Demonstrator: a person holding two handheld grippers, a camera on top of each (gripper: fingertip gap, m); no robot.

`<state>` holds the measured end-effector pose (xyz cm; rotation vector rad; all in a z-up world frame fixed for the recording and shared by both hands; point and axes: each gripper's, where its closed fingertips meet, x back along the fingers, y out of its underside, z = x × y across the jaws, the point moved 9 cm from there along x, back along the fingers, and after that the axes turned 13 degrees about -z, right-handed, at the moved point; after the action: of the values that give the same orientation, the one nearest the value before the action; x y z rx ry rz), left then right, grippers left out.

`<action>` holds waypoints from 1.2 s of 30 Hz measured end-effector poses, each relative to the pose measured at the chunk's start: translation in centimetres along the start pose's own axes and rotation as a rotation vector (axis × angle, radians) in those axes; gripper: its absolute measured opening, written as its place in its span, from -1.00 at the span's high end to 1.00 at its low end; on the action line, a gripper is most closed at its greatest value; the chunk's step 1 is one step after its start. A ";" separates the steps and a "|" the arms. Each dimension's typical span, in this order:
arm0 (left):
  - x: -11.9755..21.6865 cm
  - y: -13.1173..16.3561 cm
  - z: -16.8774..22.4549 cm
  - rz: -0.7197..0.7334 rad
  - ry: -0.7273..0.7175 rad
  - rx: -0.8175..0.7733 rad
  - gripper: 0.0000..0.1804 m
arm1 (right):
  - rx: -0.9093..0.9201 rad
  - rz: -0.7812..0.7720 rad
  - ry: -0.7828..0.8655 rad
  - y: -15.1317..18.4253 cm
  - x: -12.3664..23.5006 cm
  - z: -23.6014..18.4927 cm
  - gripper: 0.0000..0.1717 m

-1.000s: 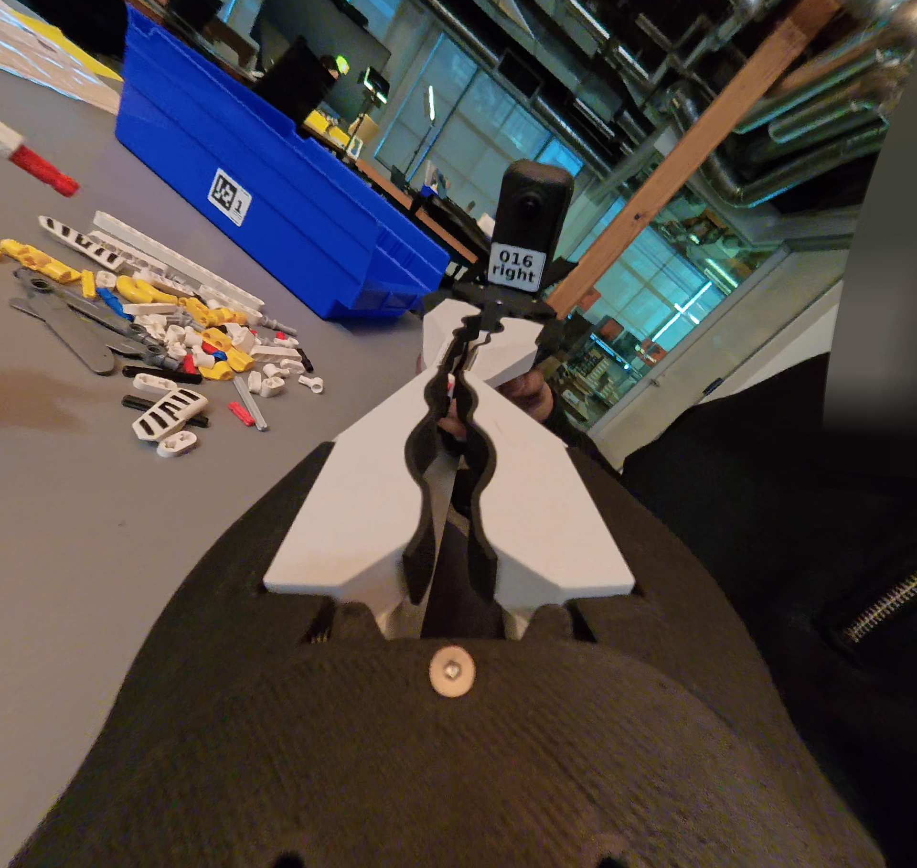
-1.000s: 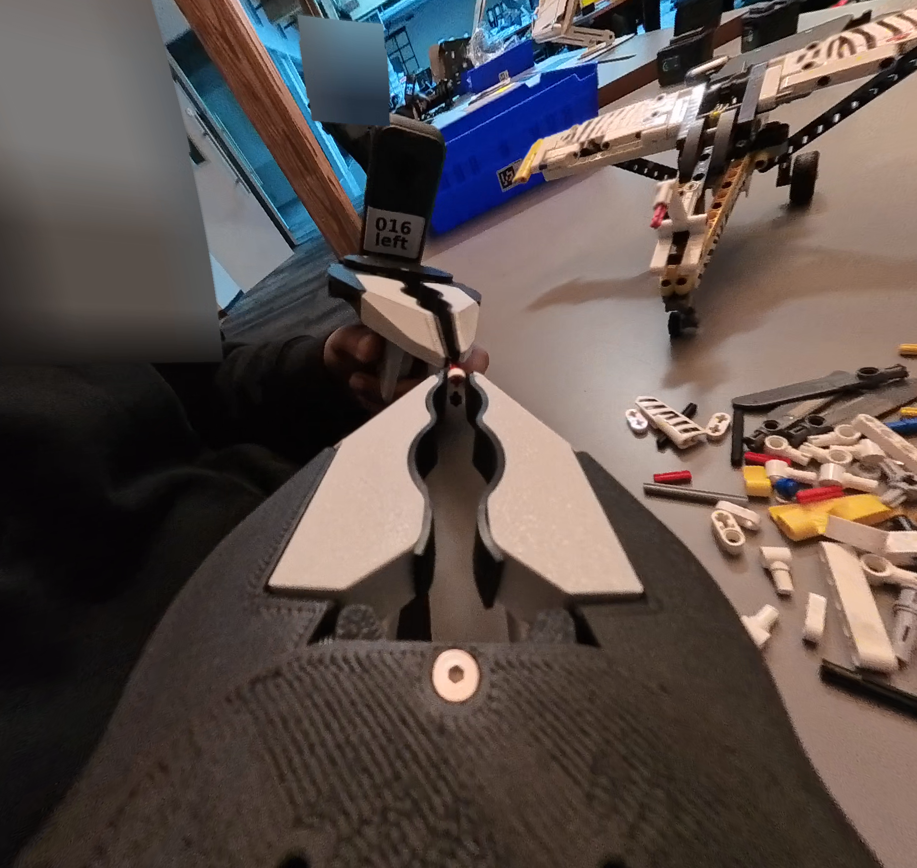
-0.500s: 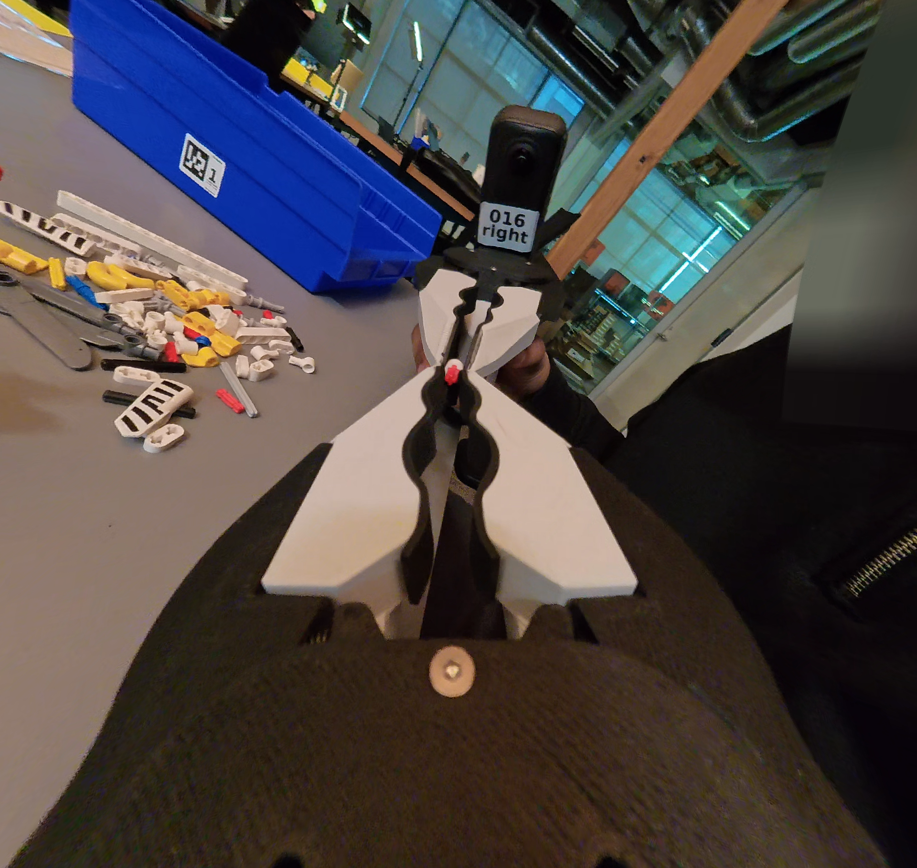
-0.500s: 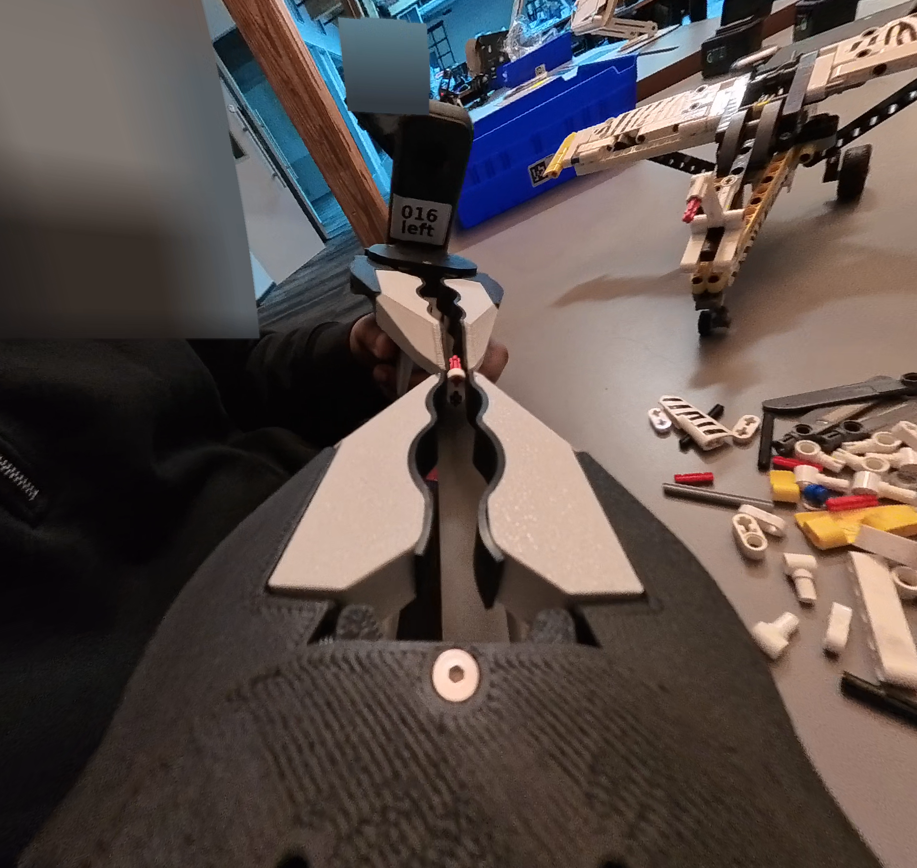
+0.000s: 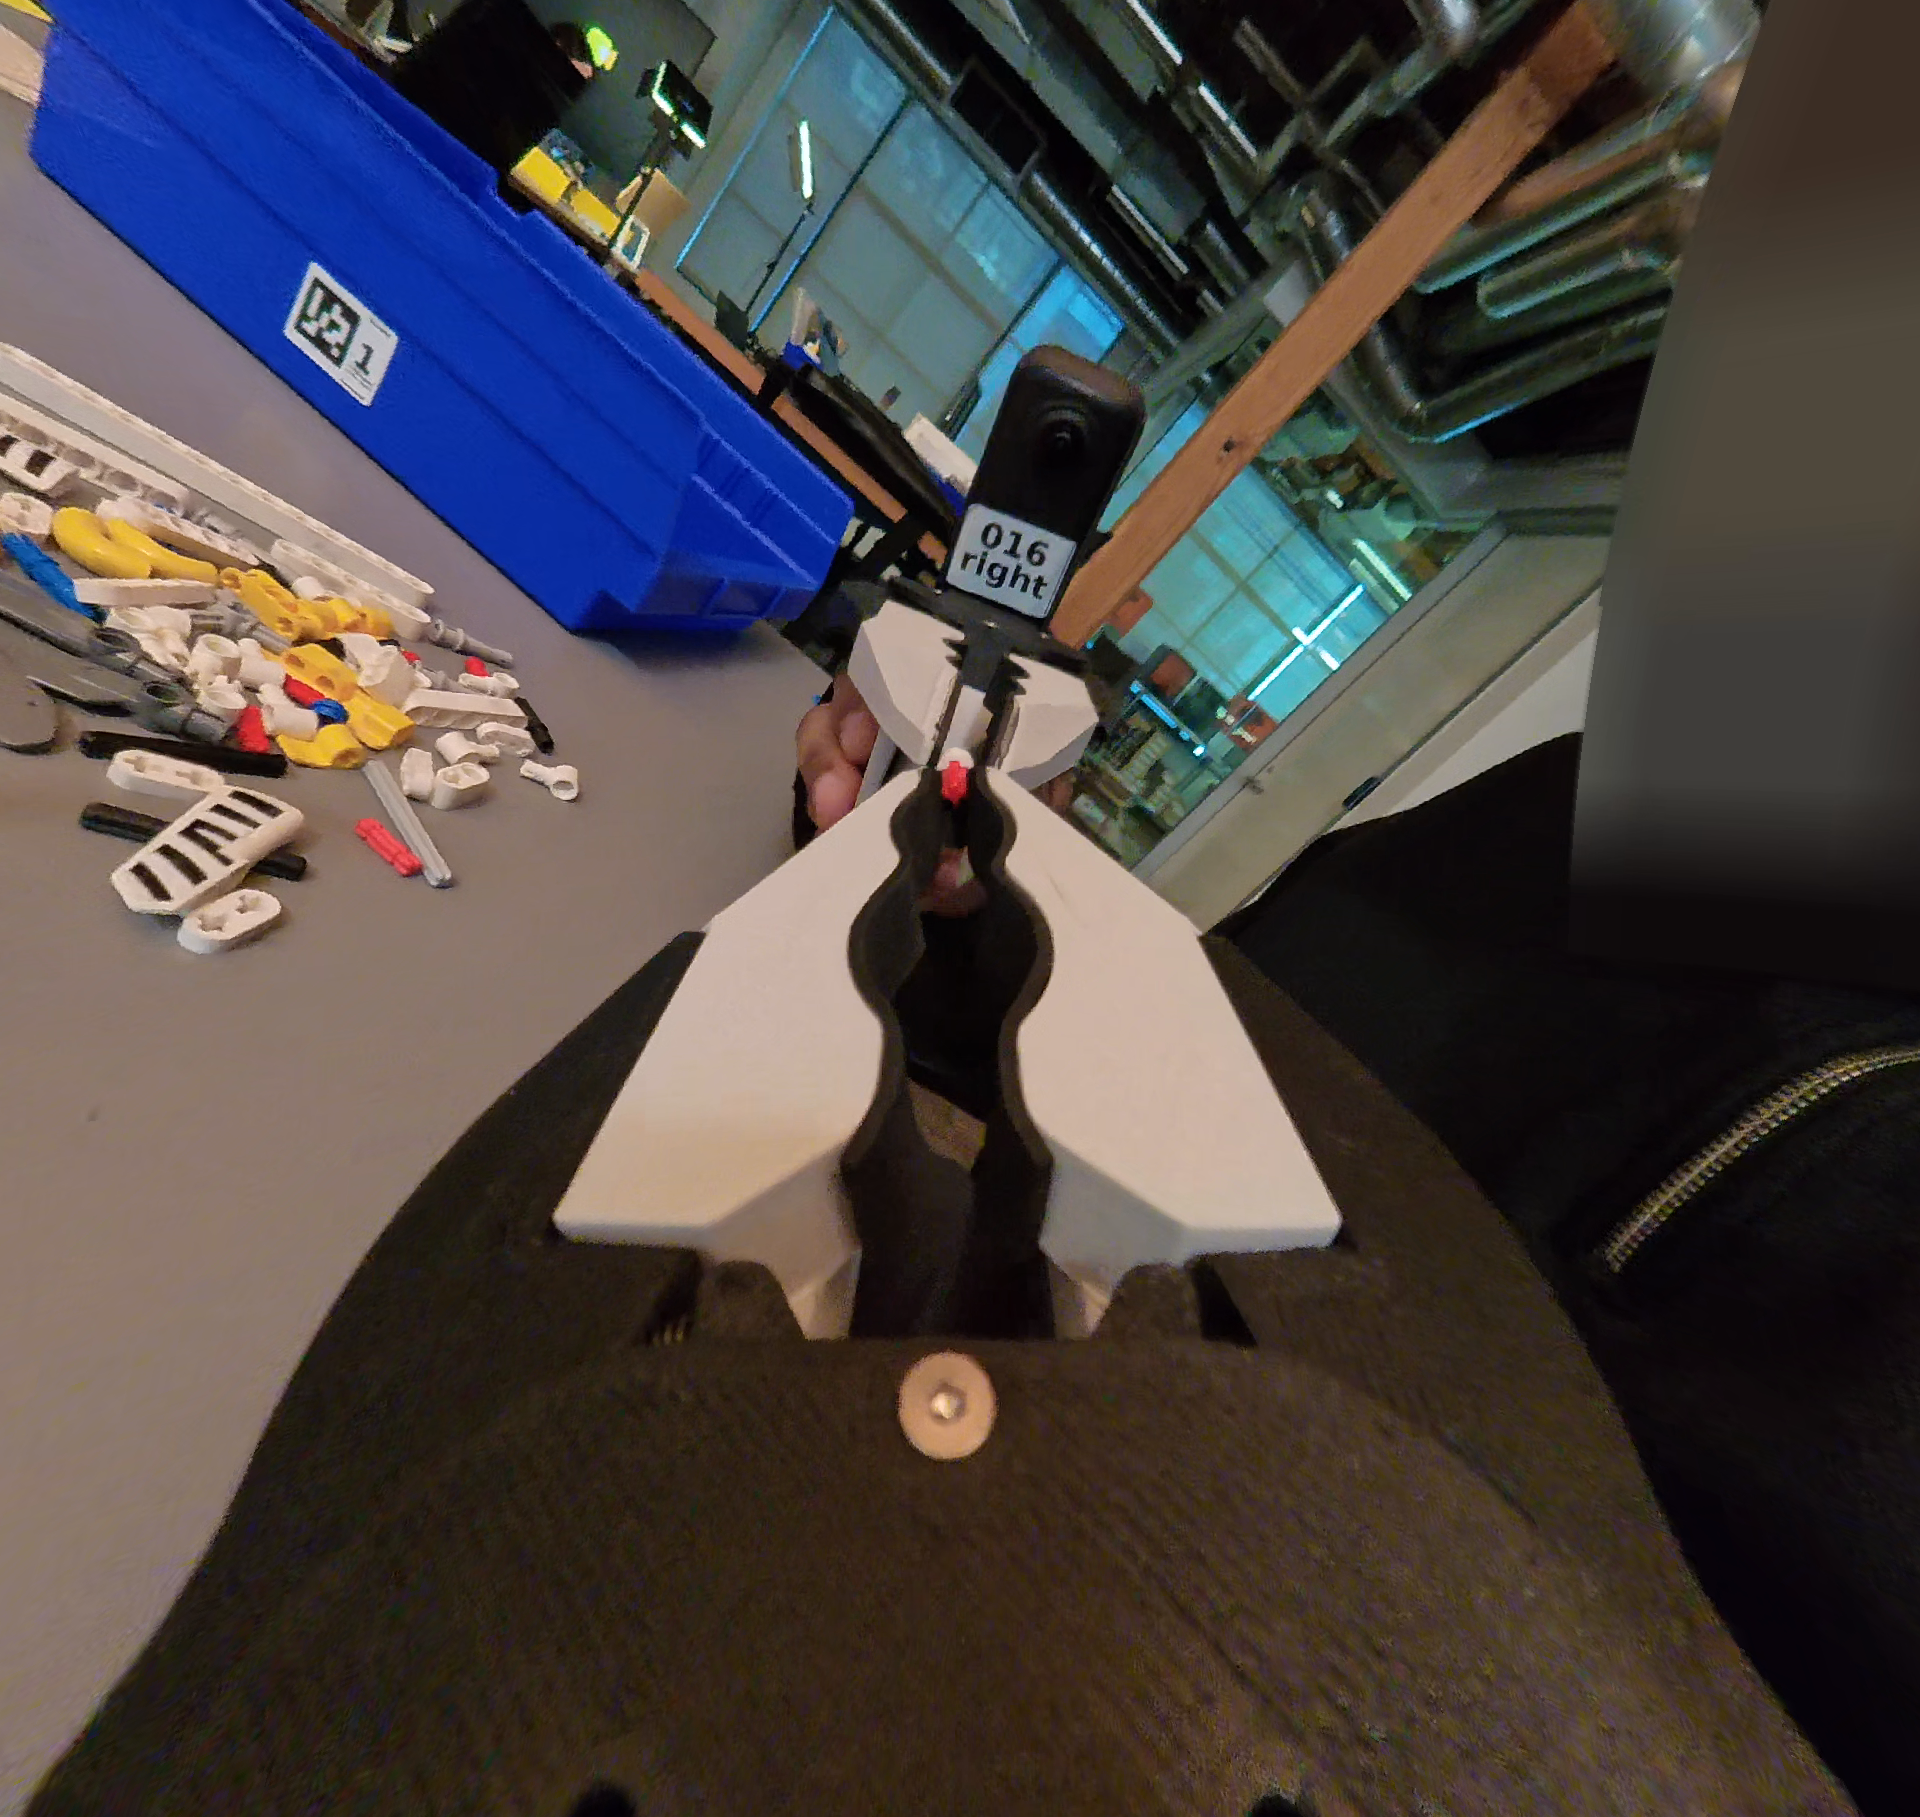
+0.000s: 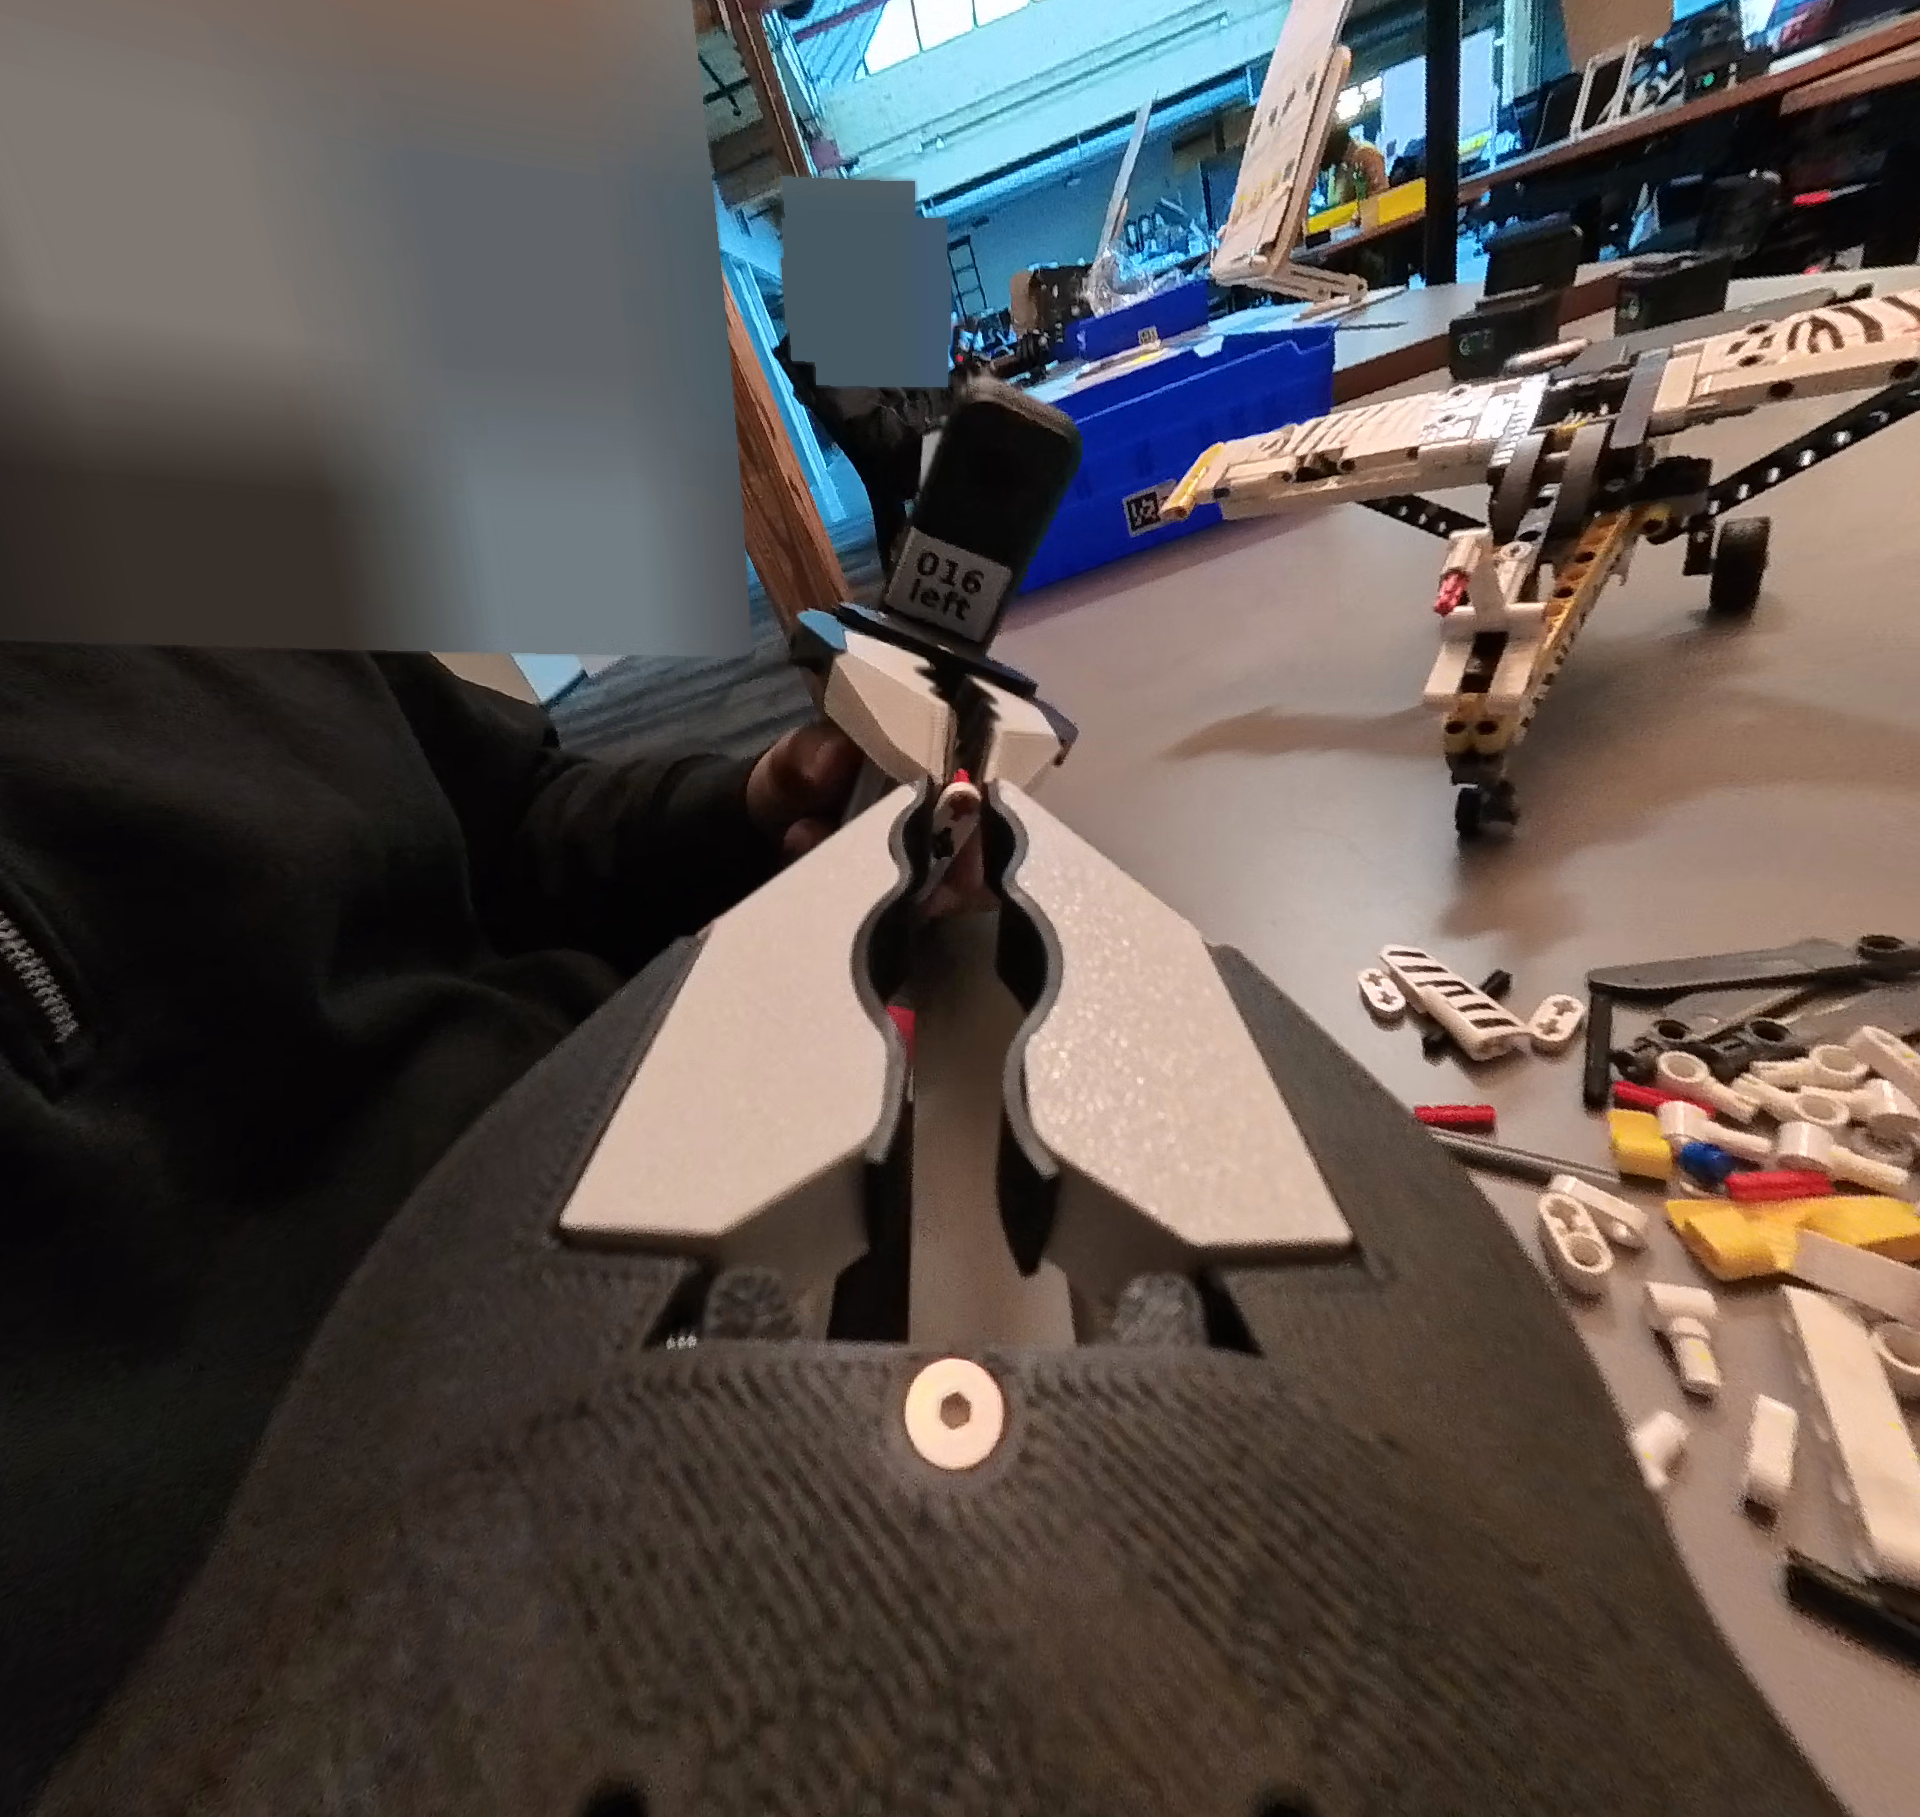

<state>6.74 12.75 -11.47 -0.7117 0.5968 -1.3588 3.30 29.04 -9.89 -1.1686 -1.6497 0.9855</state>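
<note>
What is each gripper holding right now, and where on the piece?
Left gripper: a small red pin, pinched at its jaw tips. Right gripper: a small white connector piece, clamped by its sides; the pin meets its far end.

Two hand-held grippers (image 5: 949,799) (image 6: 954,817), two blue bins (image 5: 436,313) (image 6: 1195,437), one brick-built plane model (image 6: 1538,479), one wooden post (image 5: 1351,313)

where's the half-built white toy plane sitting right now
In the right wrist view, the toy plane stands on the grey table at upper right, beyond the loose parts pile, near the blue bin.
</note>
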 end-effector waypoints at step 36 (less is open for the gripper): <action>-0.7 1.3 -0.2 -0.029 0.313 0.412 0.98 | 0.597 -0.068 0.228 0.4 -0.2 -3.5 0.83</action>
<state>7.42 13.52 -12.60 -0.1756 0.5280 -1.5715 6.74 29.38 -9.24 -0.7781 -1.0954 1.1480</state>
